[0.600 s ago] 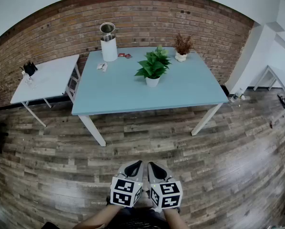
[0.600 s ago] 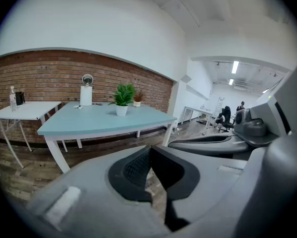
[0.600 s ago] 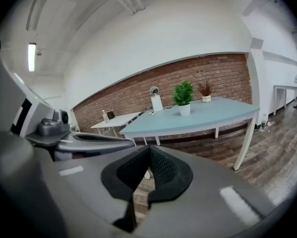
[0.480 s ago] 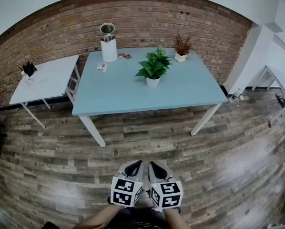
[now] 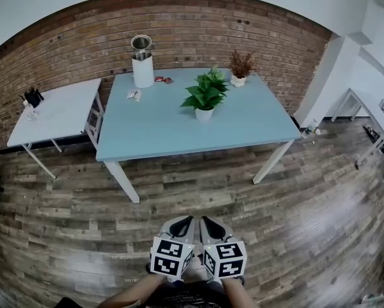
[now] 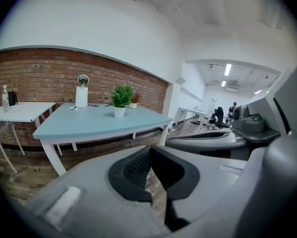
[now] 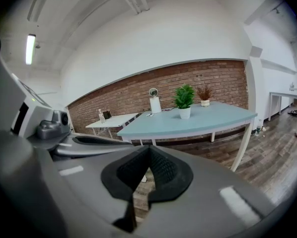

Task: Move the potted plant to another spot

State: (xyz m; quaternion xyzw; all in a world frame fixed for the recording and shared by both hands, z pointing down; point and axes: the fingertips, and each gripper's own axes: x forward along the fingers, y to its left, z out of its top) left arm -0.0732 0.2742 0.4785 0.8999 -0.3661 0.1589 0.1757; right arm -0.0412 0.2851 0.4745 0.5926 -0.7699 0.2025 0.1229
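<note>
We hold left gripper [image 5: 186, 221] and right gripper [image 5: 205, 221] clenched and empty; the potted plant [image 5: 205, 95] on the surface [image 5: 153, 130] stands well beyond reach.

The person's arms [image 5: 133, 294], behind both grippers, are cut off by the bottom edge of the head view. Far ahead of the left gripper [image 5: 183, 222], on the tabletop [image 5: 160, 130], two red bits [image 5: 162, 79] and a white scrap [image 5: 134, 94] are too small to tell. So is the dark thing [image 5: 32, 97] on the side table [image 5: 57, 111], farther left. In the left gripper view, the right gripper [image 5: 209, 223] hides the floor [image 6: 19, 177] beside it, and distant figures [image 6: 219, 115] beyond are too small to make out.
</note>
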